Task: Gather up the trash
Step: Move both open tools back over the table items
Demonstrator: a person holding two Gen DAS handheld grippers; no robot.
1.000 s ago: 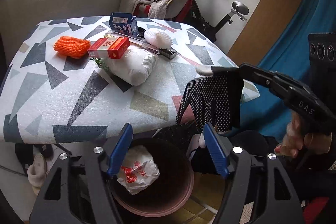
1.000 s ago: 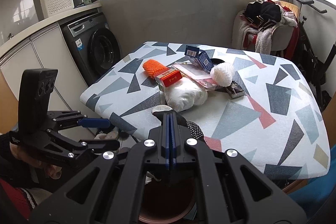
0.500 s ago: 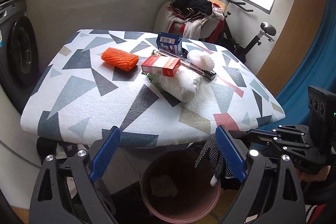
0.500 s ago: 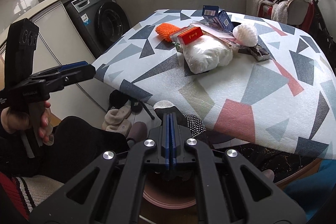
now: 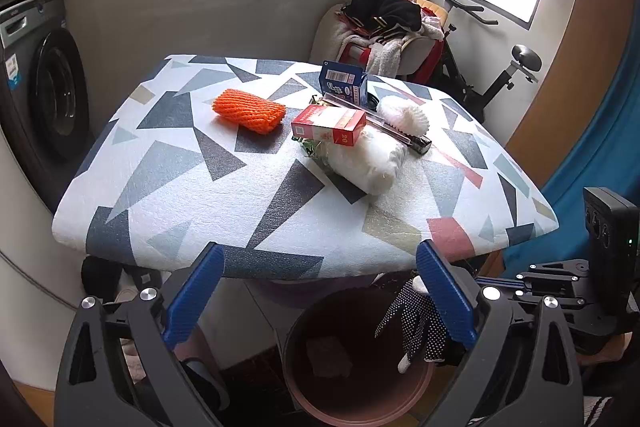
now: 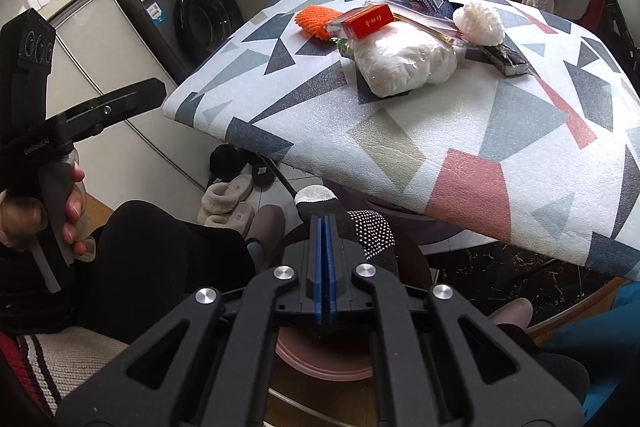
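While the glove hangs above the bin, the drop is what remains.
Table (image 5: pixel 248 187) fills mid-frame; brown bin (image 5: pixel 356 359) lower centre, directly under the dotted glove (image 5: pixel 416 323) pinched, seemingly loosening, by the right gripper (image 6: pixel 323 227); left gripper (image 5: pixel 320 291), just opened, is spread and empty.

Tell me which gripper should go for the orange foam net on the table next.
Left. The left gripper is open and empty, facing the table with the orange foam net ahead. The right gripper is shut on the dotted glove over the bin.
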